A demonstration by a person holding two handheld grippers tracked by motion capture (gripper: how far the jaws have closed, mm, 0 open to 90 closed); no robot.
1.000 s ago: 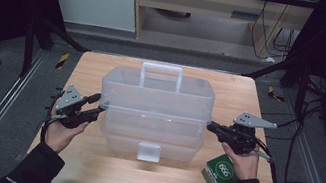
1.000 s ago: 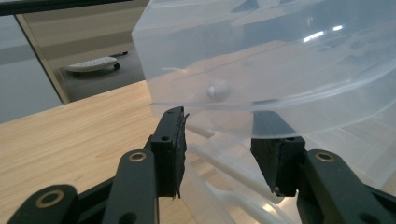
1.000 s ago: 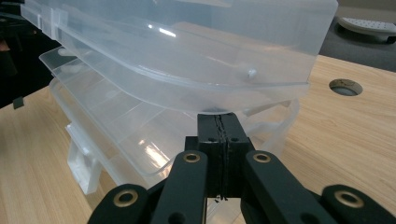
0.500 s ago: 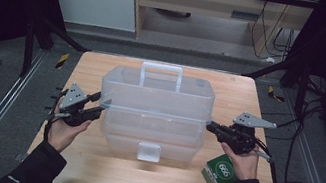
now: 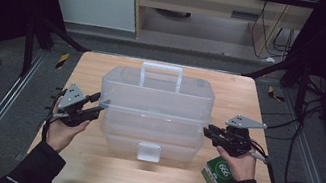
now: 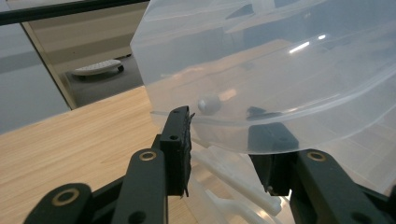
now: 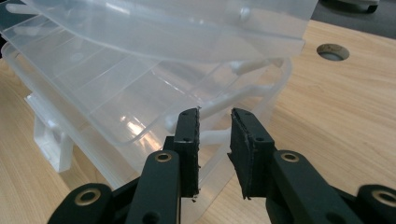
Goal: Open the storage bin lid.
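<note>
So the clear box (image 5: pixel 154 113) sits mid-desk (image 5: pixel 86 167), trays fanned out. My left hand-held gripper (image 5: pixel 99 103) has its jaws spread around the box's left tray edge and they've just been closing. Right hand-held gripper (image 5: pixel 208 131) just opened up, jaws parted at the right end, nothing pinched. Green carton (image 5: pixel 218 175) near right.

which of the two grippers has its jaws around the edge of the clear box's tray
The left gripper: the tray rim of the clear box runs between its jaws. The right gripper has only a bare gap.
</note>
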